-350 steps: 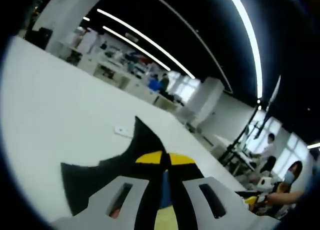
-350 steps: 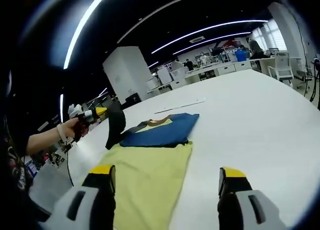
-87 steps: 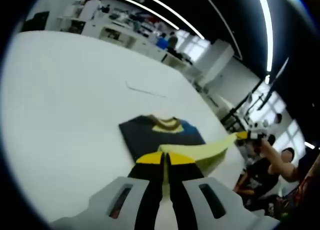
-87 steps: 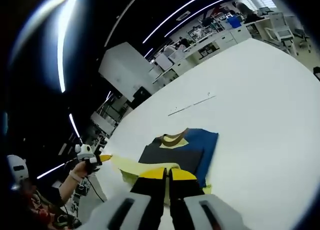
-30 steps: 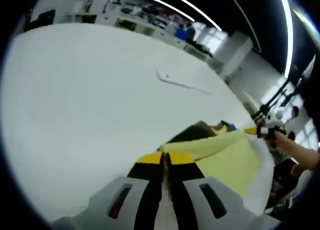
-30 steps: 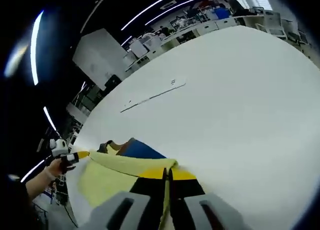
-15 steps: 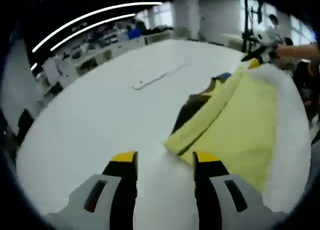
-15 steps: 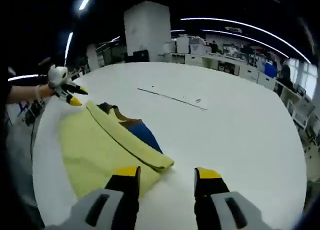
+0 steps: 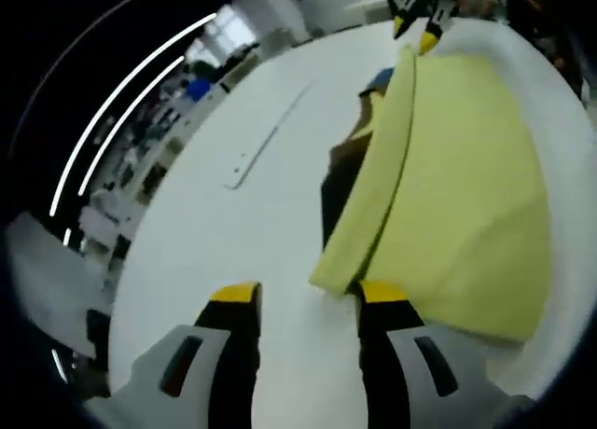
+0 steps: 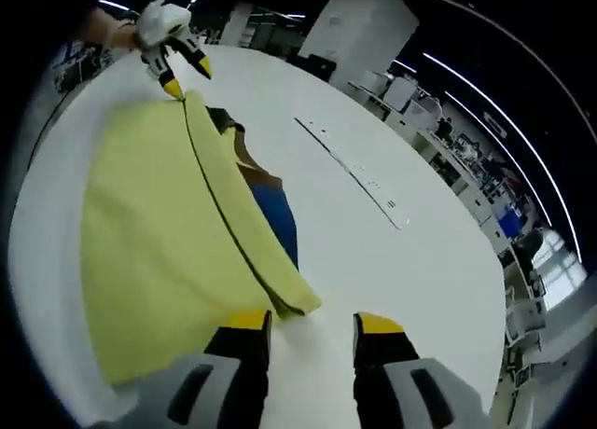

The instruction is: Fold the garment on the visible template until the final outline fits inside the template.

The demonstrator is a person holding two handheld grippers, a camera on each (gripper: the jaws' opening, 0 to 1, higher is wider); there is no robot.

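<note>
The left gripper (image 9: 300, 298) and the right gripper (image 10: 311, 326) both stand open, holding nothing. Just beyond them the garment (image 10: 168, 233) lies folded on the white table (image 10: 392, 280), yellow over dark and blue parts.

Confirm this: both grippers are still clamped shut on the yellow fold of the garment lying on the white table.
Wrong on the grip: the left gripper and right gripper are both open, as their own views show, and the yellow fold lies released on the white table.

folded yellow garment (image 9: 457, 168), parted left tool (image 9: 303, 298)
</note>
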